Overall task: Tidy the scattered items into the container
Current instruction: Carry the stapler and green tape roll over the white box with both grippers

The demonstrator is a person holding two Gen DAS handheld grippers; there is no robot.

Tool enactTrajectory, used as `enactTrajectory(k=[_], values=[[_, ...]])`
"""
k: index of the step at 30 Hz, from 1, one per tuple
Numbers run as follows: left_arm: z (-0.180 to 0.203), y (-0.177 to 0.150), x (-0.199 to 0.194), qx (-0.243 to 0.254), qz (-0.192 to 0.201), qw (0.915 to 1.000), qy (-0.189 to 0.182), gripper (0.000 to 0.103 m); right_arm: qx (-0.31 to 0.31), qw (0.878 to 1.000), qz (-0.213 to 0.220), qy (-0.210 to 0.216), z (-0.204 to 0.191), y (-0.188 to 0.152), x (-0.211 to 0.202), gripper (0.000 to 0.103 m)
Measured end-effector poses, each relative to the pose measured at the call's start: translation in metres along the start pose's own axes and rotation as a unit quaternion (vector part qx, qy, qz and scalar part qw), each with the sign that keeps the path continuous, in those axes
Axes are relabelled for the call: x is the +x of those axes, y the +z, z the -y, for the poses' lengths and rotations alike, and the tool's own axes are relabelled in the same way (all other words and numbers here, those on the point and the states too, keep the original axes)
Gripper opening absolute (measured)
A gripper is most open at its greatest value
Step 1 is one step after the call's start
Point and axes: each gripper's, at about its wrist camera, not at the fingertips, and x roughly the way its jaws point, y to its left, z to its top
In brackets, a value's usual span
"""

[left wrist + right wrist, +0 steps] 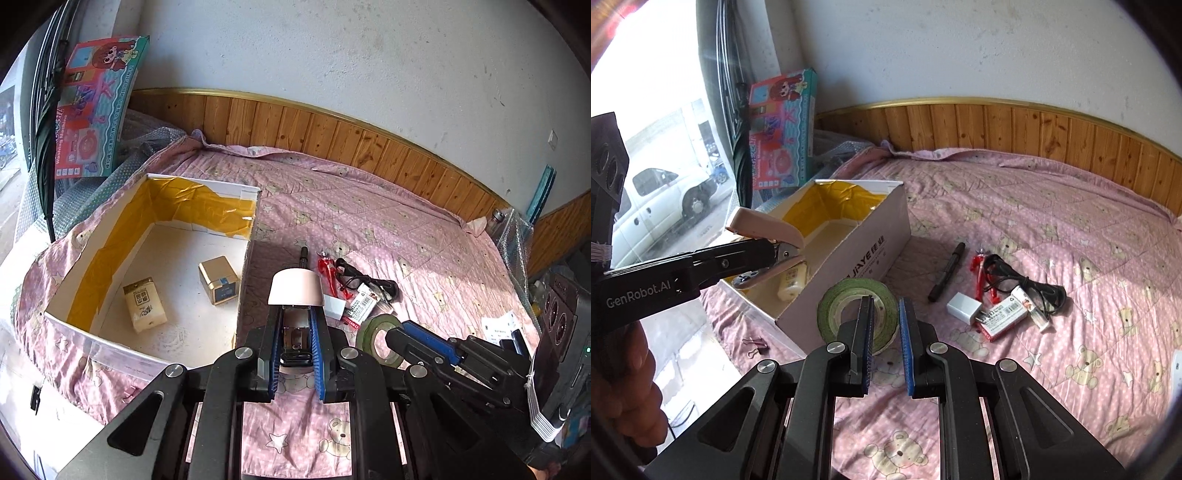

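My left gripper (295, 310) is shut on a pink stapler (294, 291), held just right of the white cardboard box (251, 206). In the right wrist view the stapler (764, 229) hangs over the box's near end (871, 254). A gold box (218, 279) and a beige pack (144, 304) lie inside. My right gripper (885, 301) is shut on the wall of a green tape roll (849, 295), one finger inside the ring. On the pink quilt lie a black marker (946, 271), red clips (979, 273), a black cable (1027, 284), a white adapter (964, 308) and a red staple box (999, 319).
Two small binder clips (755, 345) lie on the quilt left of the box. A toy carton (96, 107) leans against the wall behind it. Wooden panelling (332, 133) bounds the far side. A person's hand (631, 406) holds the left gripper. A paper slip (498, 325) lies at right.
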Motion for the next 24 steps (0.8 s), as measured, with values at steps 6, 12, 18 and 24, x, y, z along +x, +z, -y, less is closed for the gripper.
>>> enactTrajectory(k=[6,12,18,24], values=[[-0.029,0.016,-0.010,-0.022,0.015,0.9996,0.008,0.015,-0.028,0.999,0.008,0.020,-0.025,0.025,0.010,0.014],[-0.057,0.033,-0.015,-0.035,0.025,0.9988,0.024,0.015,-0.063,0.997,0.009,0.043,-0.053,0.050,0.027,0.014],[-0.085,0.055,-0.001,-0.041,0.020,0.9979,0.045,0.015,-0.095,0.994,0.002,0.060,-0.072,0.078,0.057,0.014],[-0.114,0.078,0.033,-0.054,-0.010,0.9970,0.055,0.015,-0.124,0.989,-0.026,0.076,-0.083,0.095,0.098,0.014]])
